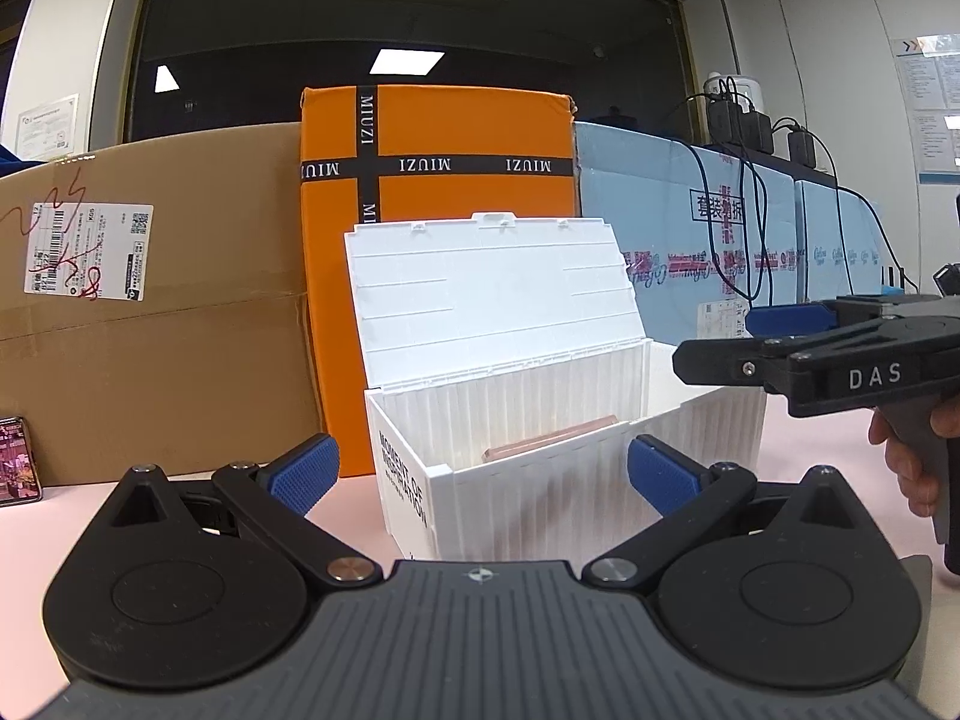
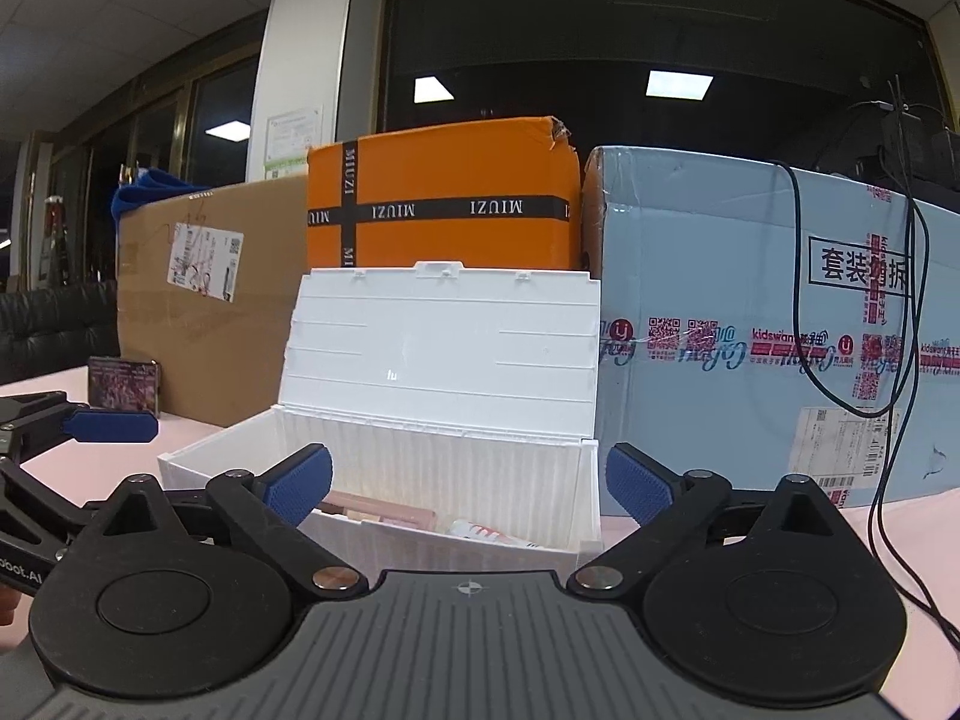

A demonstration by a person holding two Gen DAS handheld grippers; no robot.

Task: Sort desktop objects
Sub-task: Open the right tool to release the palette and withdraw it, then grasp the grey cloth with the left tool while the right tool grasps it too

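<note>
**Storage box: lid raised, both grippers spread**

Storage box (image 1: 540, 468), a white ribbed-plastic container with black lettering on one end wall, stands on the pale pink tabletop (image 1: 180, 516) with its hinged lid (image 1: 492, 300) tilted upright against the orange carton (image 1: 438, 138). Inside we see a flat pinkish-brown item (image 2: 384, 510) and a white tube with red markings (image 2: 486, 531) lying on the floor of the box.

We hold the left gripper (image 1: 480, 474) just in front of the box, jaws spread wide and holding nothing; its blue pads (image 1: 306, 474) are finely textured. The right gripper (image 2: 468, 486) is likewise wide apart and unloaded, above the box's near rim.

Behind the box we note a brown corrugated carton (image 1: 156, 324) with a shipping label and a light blue printed carton (image 2: 750, 324) draped with black cables (image 2: 804, 300). A phone (image 1: 18, 459) leans against the brown carton.
</note>
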